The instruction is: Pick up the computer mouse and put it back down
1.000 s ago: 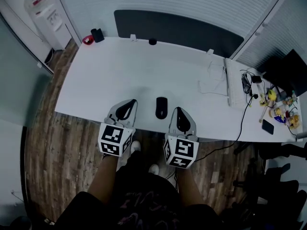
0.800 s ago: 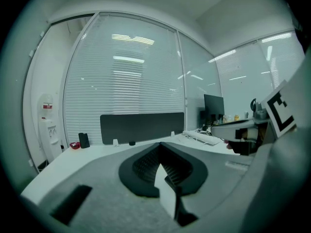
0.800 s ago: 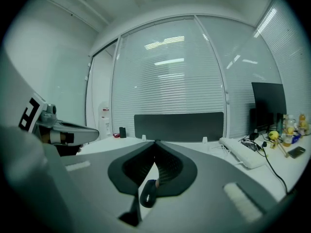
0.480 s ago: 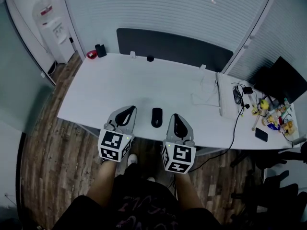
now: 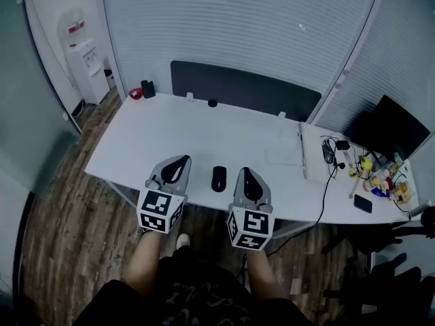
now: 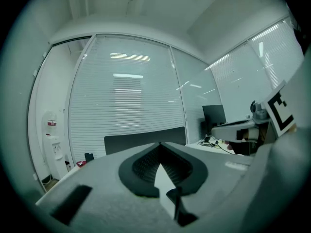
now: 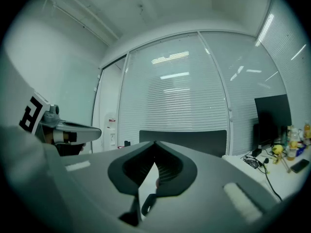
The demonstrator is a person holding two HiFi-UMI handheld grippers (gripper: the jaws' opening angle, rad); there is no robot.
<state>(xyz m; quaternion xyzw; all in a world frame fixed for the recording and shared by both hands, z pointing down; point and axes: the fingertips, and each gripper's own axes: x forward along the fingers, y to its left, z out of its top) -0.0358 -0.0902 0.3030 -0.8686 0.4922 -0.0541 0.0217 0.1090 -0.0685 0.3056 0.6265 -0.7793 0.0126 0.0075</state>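
The computer mouse [image 5: 218, 178] lies on the white desk [image 5: 204, 131] close to its near edge, between the 2 grippers and touching neither. The left gripper [image 5: 181, 159] and right gripper [image 5: 245, 172] are both clenched on nothing.

Computer mouse [image 5: 218, 178]: black, oval, lying flat on white desk [image 5: 204, 134] at its 6 o'clock edge, long axis 12-to-6 o'clock.

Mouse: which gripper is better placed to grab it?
Right, probably. In the head view the right gripper sits nearer the mouse than the left gripper. Both are shut and empty.
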